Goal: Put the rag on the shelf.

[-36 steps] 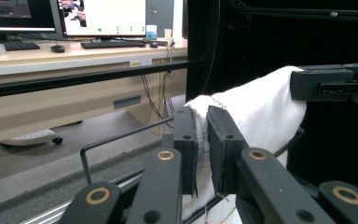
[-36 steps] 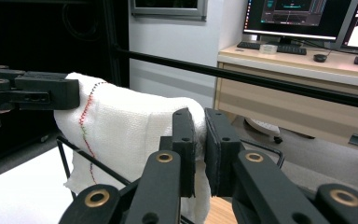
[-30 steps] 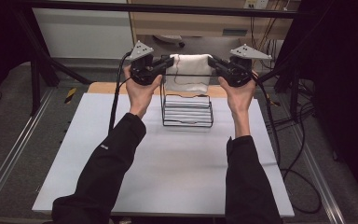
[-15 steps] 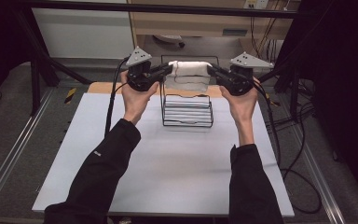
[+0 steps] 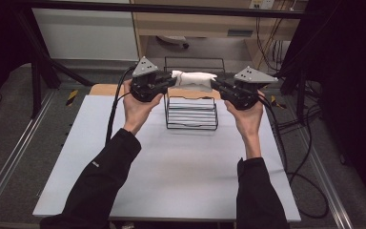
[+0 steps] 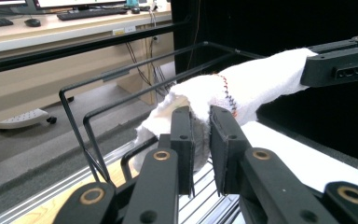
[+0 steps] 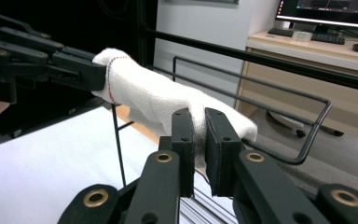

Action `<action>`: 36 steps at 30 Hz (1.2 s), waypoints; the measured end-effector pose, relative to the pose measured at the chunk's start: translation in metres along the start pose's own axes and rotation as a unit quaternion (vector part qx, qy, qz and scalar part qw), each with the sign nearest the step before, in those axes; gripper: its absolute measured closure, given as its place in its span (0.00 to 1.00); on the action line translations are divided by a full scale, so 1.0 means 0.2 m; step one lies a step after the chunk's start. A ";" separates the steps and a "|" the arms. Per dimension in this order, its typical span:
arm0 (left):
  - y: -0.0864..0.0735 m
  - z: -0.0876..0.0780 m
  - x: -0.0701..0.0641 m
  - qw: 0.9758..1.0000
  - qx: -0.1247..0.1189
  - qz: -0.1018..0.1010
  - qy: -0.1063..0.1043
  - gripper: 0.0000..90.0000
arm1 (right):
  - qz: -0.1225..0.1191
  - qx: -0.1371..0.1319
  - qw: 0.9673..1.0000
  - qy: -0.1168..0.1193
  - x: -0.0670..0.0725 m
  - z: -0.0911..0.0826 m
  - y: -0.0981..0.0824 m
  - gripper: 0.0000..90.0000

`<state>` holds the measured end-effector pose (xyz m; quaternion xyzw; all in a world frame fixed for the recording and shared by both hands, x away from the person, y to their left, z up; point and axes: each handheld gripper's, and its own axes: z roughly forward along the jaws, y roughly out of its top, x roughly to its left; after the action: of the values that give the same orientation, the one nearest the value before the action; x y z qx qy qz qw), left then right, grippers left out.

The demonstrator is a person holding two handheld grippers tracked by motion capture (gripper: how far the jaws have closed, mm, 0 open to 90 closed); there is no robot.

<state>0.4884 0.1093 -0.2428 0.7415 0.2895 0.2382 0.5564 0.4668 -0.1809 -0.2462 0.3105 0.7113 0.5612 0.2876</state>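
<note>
While you hold the rolled white towel [image 5: 194, 78] level above the black wire rack [image 5: 191, 113], your left gripper [image 5: 167, 82] has its fingers [image 6: 182, 135] pinched on one end and your right gripper [image 5: 218, 86] clamps the other end. In both gripper views cloth sits squeezed between narrow fingers. Beneath, the rack stands on the white bench [image 5: 171, 176], near its far edge.

A white tabletop [image 5: 171, 171] fills the centre, edged by aluminium rails [image 5: 9, 162] at 9 and 3 o'clock. Grey floor [image 5: 9, 102] lies around it. At 12 o'clock stands a pale wooden desk [image 5: 195, 24], with a white panel [image 5: 83, 33] toward 11. Black cables [image 5: 310, 157] trail at 3 o'clock. The 2 o'clock corner is dark.
</note>
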 end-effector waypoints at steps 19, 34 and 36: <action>0.20 -0.06 0.04 1.000 0.003 -0.025 0.011 0.93 | -0.007 0.005 1.000 -0.002 0.00 0.01 -0.03 0.92; 0.10 0.04 -0.01 0.997 0.064 -0.010 -0.028 0.99 | -0.006 0.007 1.000 0.007 -0.01 0.00 -0.04 0.91; 0.07 0.04 -0.02 0.997 0.069 -0.007 -0.030 0.99 | -0.006 0.011 1.000 0.007 -0.01 0.00 -0.05 0.90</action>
<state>0.4940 0.0981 -0.2319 0.7827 0.2940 0.1916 0.5141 0.4673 -0.1832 -0.2552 0.3054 0.7211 0.5541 0.2824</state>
